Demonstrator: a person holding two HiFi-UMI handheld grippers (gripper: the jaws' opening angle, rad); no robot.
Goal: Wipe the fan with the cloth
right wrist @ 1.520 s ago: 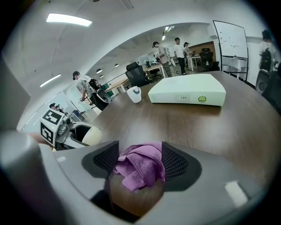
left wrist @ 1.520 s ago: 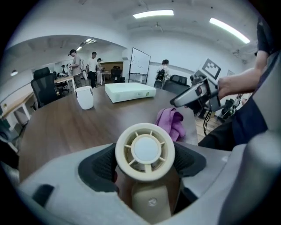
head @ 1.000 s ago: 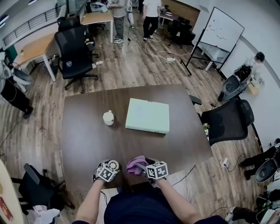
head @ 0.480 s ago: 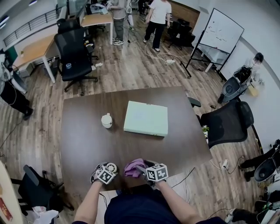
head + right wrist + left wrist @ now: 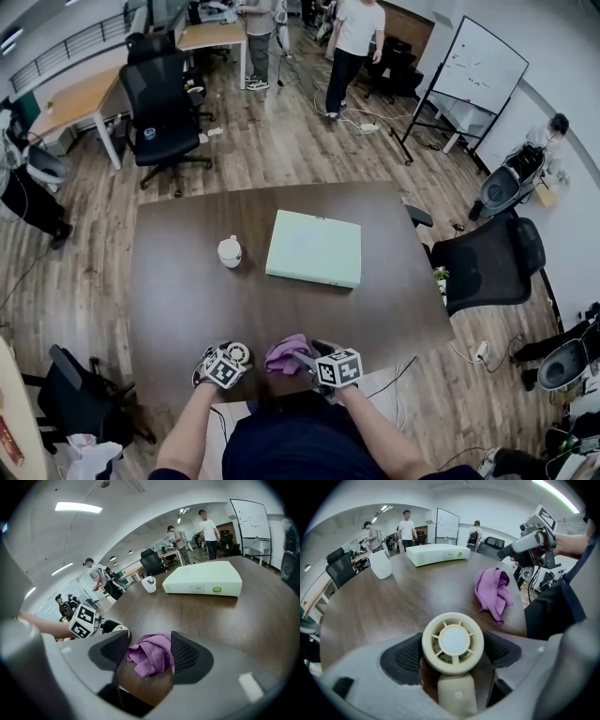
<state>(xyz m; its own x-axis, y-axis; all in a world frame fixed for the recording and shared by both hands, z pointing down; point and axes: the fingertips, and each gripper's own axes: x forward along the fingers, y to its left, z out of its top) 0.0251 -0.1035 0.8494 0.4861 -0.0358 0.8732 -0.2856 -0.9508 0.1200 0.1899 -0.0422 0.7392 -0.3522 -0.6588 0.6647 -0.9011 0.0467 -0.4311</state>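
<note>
Steadiness comes first: the left gripper point(image 5: 234, 356) has the small cream plastic handheld fan point(image 5: 453, 641) between its pads, grille facing up at the near edge of the dark brown wooden table point(image 5: 187, 281). Its jaws stand wide on the round head and have just eased a touch wider, so I would firm that hold before any rubbing starts. To its right the crumpled purple cloth point(image 5: 492, 590) sits bunched in the right gripper point(image 5: 149, 653), whose jaws, also wide, have just opened slightly on it. Better to gather a fuller fold, then carry it across to the grille and wipe in short, light strokes. Against a second ago, grippers, fan and cloth lie much as they did; far behind, the person in a white shirt point(image 5: 356, 33) has walked to the right.
</note>
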